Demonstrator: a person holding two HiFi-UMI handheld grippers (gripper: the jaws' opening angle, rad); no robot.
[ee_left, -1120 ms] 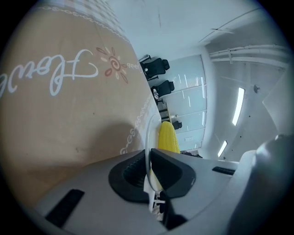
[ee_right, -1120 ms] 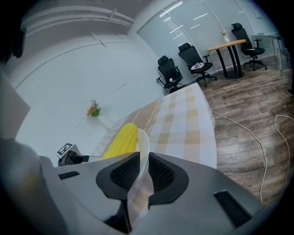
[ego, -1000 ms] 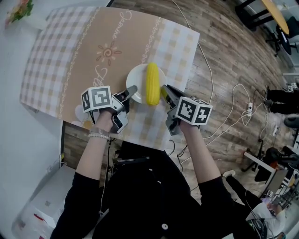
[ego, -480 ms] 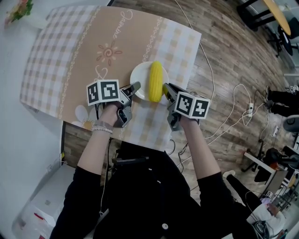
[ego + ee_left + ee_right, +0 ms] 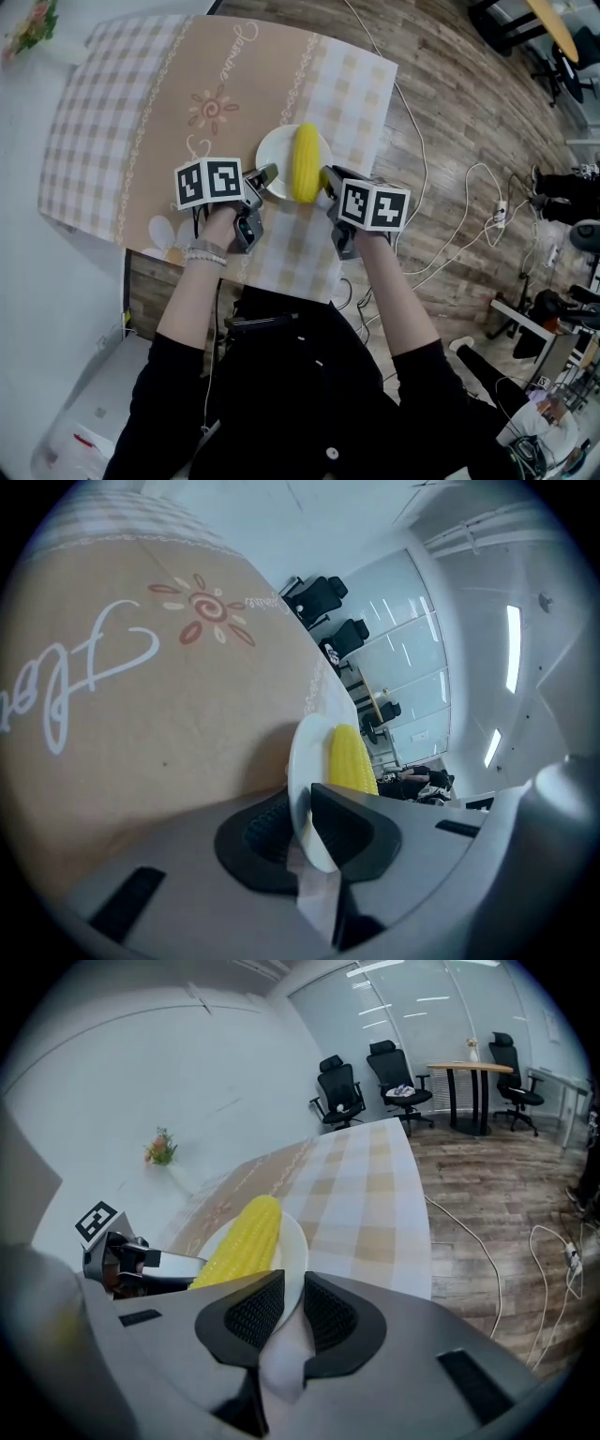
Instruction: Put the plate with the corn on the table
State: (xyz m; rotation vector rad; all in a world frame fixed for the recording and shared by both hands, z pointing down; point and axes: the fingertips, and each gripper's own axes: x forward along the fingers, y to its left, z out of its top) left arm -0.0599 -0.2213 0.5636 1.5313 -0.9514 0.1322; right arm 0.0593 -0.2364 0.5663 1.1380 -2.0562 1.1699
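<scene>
Two rim grips carry the white plate (image 5: 274, 153), seen from the head view near the table's (image 5: 141, 112) right edge.

Left gripper view: left gripper (image 5: 302, 810) clamps one rim.

Right gripper view: right gripper (image 5: 292, 1303) pinches the opposite rim. The plate looks stiff, slick and breakable, and the corn cob (image 5: 240, 1236) may roll.

Head view looks steeply down; both gripper views share the plate (image 5: 273, 157).

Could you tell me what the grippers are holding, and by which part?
Both hold the round white plate carrying the yellow corn cob: the left gripper pinches one edge of its rim, the right gripper the opposite edge.
</scene>
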